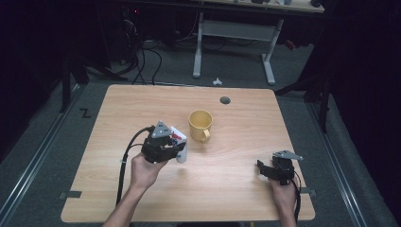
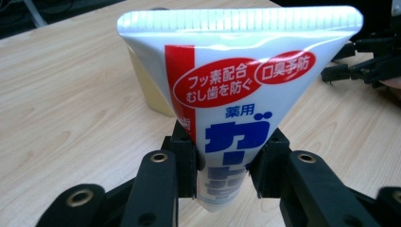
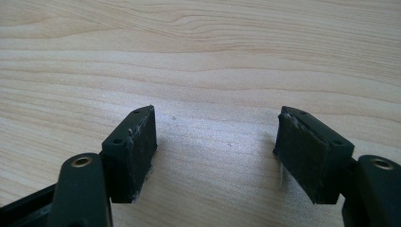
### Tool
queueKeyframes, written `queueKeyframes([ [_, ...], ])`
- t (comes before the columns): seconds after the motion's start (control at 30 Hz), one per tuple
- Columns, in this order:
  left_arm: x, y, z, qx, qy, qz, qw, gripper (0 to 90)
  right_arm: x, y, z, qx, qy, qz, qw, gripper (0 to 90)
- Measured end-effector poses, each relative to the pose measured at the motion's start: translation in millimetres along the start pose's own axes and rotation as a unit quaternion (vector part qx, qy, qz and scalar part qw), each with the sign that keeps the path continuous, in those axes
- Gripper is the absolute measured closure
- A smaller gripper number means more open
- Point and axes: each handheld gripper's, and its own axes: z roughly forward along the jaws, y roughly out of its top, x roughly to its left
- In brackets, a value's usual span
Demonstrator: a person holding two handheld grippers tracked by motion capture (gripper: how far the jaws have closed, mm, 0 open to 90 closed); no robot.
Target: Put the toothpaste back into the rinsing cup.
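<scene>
Directly behind the toothpaste tube (image 2: 236, 113) pinched by the left gripper (image 2: 222, 165) stands a yellow mug (image 1: 200, 125); the right gripper (image 3: 215, 156) rests spread on the table (image 1: 227, 189).

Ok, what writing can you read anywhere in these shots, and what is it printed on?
All on the toothpaste tube clamped in the left gripper, left gripper view:
"フッ素配合 むし歯を防ぐ", in a red oval.
"口臭予防", in a second red oval.
"薬用", in small blue print.
Large blue letters below, starting "ガ": the jaws cover the rest.
In the high view the tube's print is too small to read; the yellow mug shows no writing.
</scene>
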Motion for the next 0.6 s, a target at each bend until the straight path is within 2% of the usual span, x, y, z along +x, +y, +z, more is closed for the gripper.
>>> queueKeyframes([
  [0.33, 12.0, 17.8, -0.6, -0.005, -0.005, -0.011, 0.9999, 67.8, 0.0, 0.0, 0.0, 0.000, 0.000, 0.000, 1.0000, 29.9],
  [0.6, 20.6, 35.1, -2.8, -0.015, -0.002, -0.011, 0.9998, 67.8, 0.0, 0.0, 0.0, 0.000, 0.000, 0.000, 1.0000, 29.8],
])
